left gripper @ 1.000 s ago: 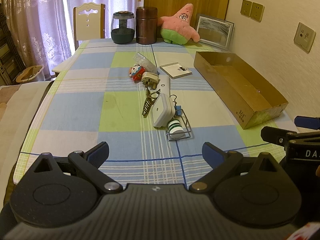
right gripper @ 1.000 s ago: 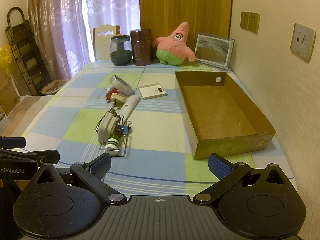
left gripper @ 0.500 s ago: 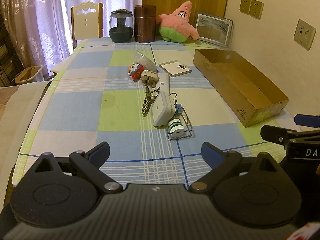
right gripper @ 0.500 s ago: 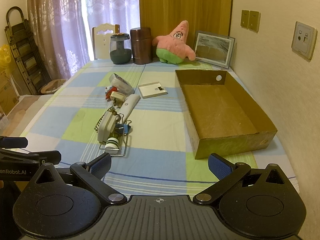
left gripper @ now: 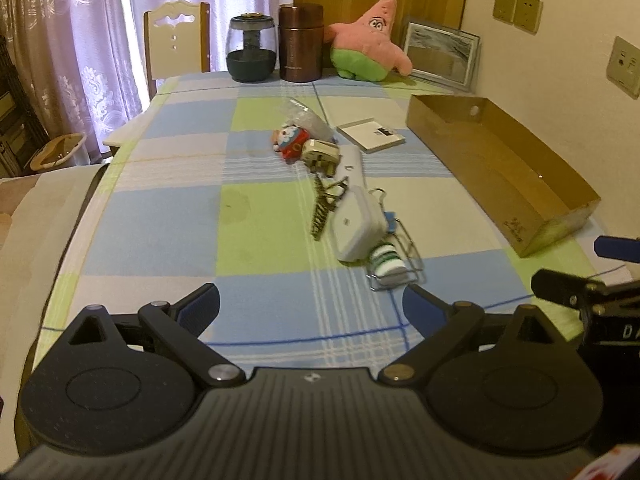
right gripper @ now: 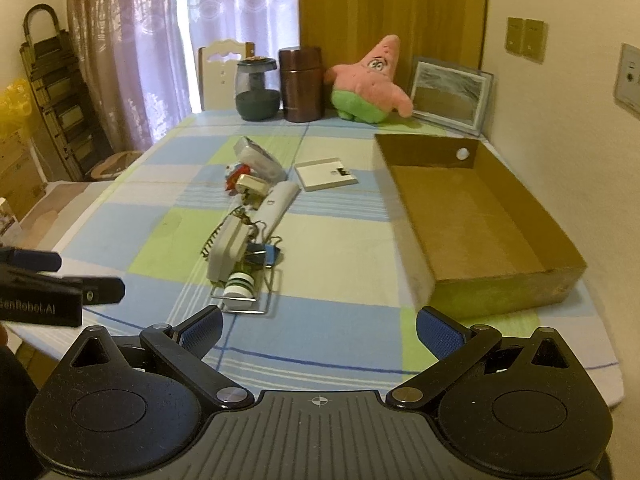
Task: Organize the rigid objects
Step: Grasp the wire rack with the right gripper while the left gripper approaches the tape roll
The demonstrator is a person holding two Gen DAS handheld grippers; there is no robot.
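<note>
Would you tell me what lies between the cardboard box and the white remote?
In the right wrist view, only bare checked tablecloth separates the cardboard box from the white remote.

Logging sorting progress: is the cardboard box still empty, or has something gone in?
Empty. The right wrist view shows the cardboard box with a bare brown floor; the clutter lies outside on the tablecloth.

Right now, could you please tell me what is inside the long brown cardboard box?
The long brown cardboard box shows only a bare floor; its near wall hides the strip of floor just behind it.
</note>
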